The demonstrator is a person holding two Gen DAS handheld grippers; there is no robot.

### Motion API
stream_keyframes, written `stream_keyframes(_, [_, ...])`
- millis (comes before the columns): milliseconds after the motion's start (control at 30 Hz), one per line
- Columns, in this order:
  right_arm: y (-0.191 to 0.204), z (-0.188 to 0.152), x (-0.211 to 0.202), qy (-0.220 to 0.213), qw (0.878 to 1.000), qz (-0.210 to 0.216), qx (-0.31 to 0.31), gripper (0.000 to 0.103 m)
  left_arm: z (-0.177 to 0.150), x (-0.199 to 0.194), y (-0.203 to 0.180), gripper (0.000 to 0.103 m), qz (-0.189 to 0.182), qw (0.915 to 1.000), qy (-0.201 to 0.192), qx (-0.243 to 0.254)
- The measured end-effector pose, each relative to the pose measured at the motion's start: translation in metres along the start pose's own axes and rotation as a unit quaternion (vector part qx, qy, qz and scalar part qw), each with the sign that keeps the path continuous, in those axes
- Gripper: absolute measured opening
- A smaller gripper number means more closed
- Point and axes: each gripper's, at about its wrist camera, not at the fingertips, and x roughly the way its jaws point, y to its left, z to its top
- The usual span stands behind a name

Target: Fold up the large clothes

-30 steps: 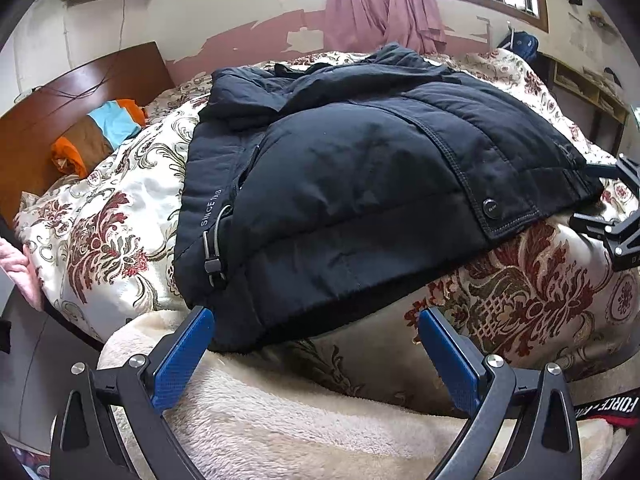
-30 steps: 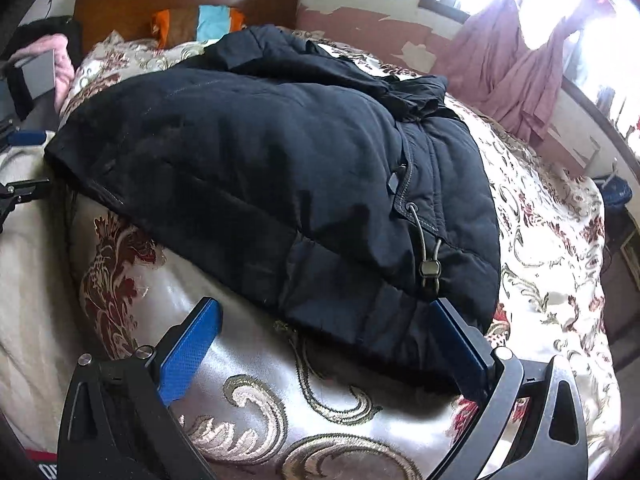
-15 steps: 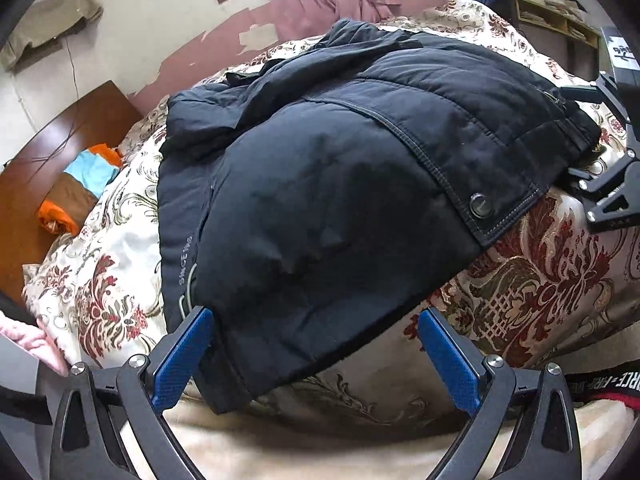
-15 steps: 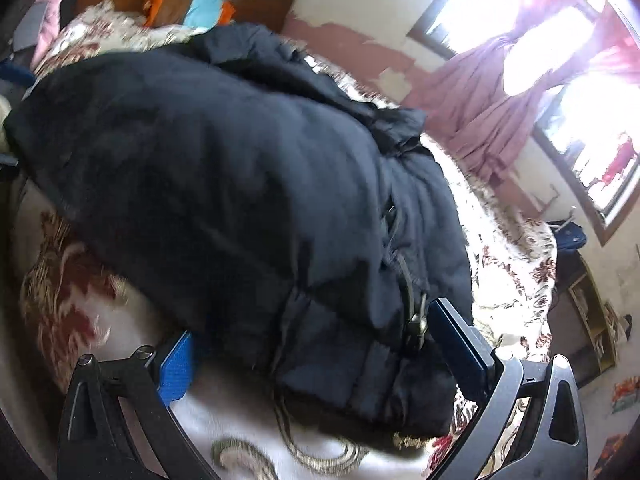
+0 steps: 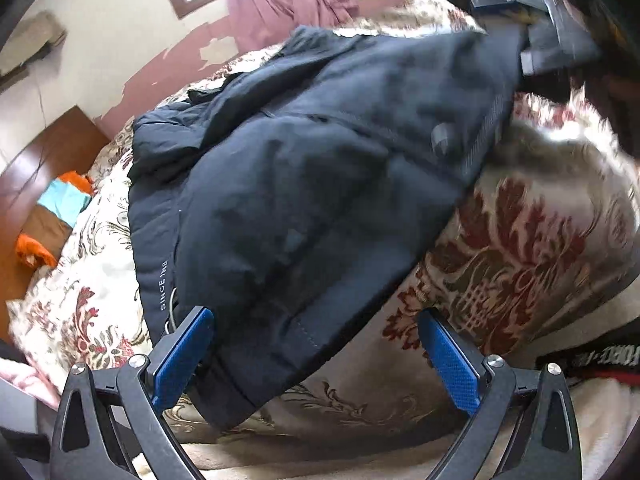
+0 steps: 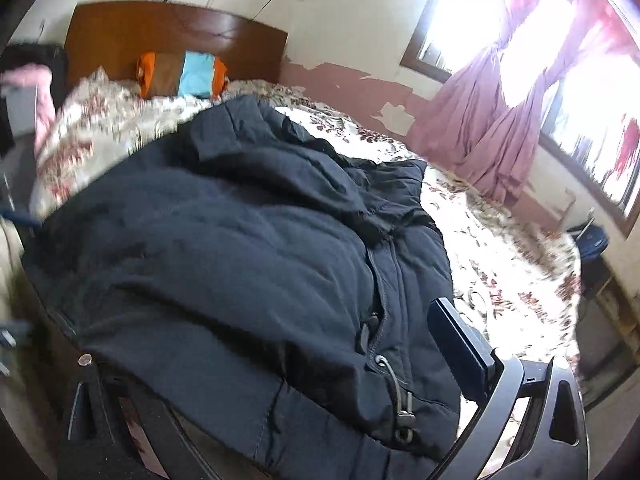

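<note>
The left gripper (image 5: 316,356) stands wide apart, its jaws straddling the near hem of the jacket (image 5: 312,184) without pinching it. The right gripper (image 6: 256,392) is spread too, the jacket's corner lying between its fingers and hiding the left one. The jacket lies folded on the floral bedspread (image 5: 520,248). Beyond are the striped pillow (image 6: 184,74), headboard (image 6: 172,32) and pink curtains (image 6: 492,132).
</note>
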Motion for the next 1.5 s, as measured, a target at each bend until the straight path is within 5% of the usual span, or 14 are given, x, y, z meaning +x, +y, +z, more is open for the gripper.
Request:
stream_keyframes(467, [-0.007, 0.038, 0.001, -0.049, 0.998, 0.031, 0.008, 0.101, 0.012, 0.027, -0.007, 0.103, 0.137, 0.9892, 0.052, -0.01])
stream_keyframes(667, [-0.008, 0.065, -0.005, -0.077, 0.997, 0.018, 0.005, 0.101, 0.018, 0.02, 0.014, 0.103, 0.113, 0.9907, 0.017, -0.074])
stream_keyframes(867, [-0.003, 0.069, -0.003, -0.072, 0.997, 0.029, 0.002, 0.101, 0.02, 0.038, 0.014, 0.103, 0.155, 0.9849, 0.05, -0.06])
stream_keyframes(1100, [-0.008, 0.045, -0.006, -0.042, 0.997, 0.061, 0.004, 0.101, 0.016, 0.035, 0.041, 0.102, 0.141, 0.9811, 0.052, -0.123])
stream_keyframes(1333, [0.008, -0.035, -0.001, 0.052, 0.993, 0.096, -0.053, 0.101, 0.013, 0.033, 0.045, 0.102, 0.126, 0.9799, 0.045, -0.148])
stream_keyframes(1500, [0.022, -0.068, -0.004, 0.076, 0.986, 0.136, -0.066, 0.101, 0.015, 0.029, 0.039, 0.095, 0.13, 0.9792, 0.036, -0.151])
